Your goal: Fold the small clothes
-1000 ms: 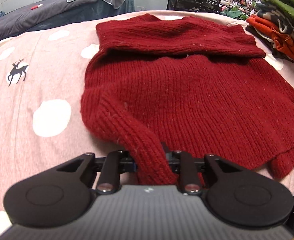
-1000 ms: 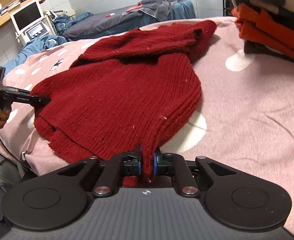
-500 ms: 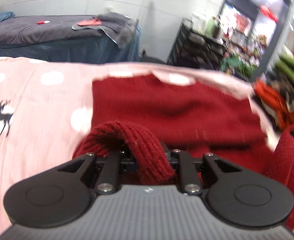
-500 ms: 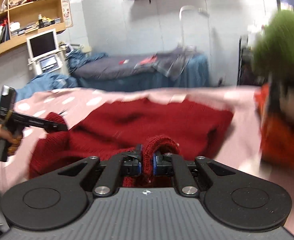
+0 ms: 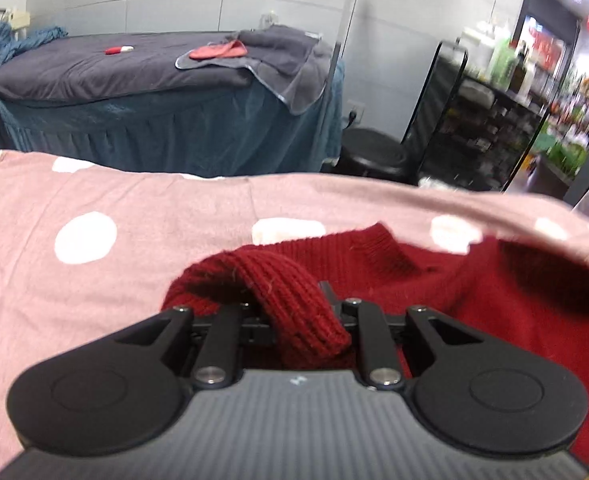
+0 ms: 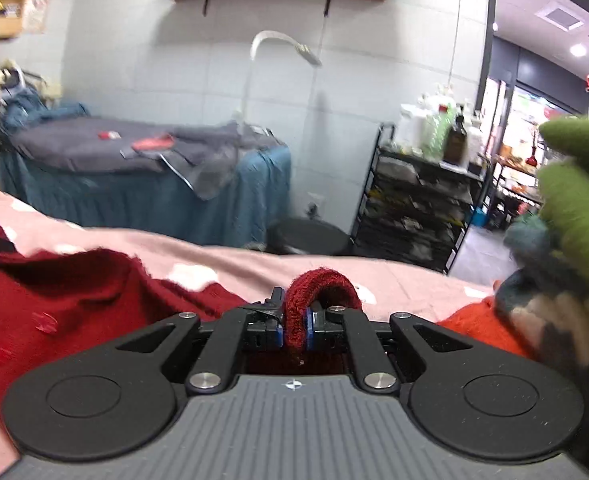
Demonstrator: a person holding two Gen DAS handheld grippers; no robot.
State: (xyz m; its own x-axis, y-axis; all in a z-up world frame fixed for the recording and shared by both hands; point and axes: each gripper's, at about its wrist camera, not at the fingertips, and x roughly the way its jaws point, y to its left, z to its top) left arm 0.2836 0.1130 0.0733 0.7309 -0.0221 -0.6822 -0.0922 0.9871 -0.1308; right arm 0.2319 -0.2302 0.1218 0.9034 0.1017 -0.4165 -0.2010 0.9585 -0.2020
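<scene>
Since the earlier frames both grippers have carried their hold of the red sweater (image 5: pixel 514 320) away from the near edge of the pink bed cover (image 5: pixel 134 272) and toward its far edge; one second ago the sweater lay spread flat across the cover, and now its front part is lifted and doubled over the rest. The cameras have also tilted up, so the room behind the cover fills the upper half of each view.

The left gripper (image 5: pixel 300 316) is narrow and clamped on a thick ribbed fold of the sweater — the knit arches up out of the jaws and hangs over to the left. The right gripper (image 6: pixel 296 330) is also nearly closed, and its blue pads pinch a thinner edge of the same sweater, which loops over the top of the fingers.

In the left wrist view the body of the sweater lies on the cover to the right of the gripper, short of the cover's far edge. In the right wrist view the sweater bunches on the cover at the left side.

A stack of folded clothes (image 6: pixel 566 280) — green on top, orange below — stands on the cover at its right side, blurred. Beyond the cover's far edge are a massage bed with a dark grey cover (image 5: pixel 114 76), a black stool (image 5: pixel 374 156) and a black shelf rack (image 6: pixel 414 208).
</scene>
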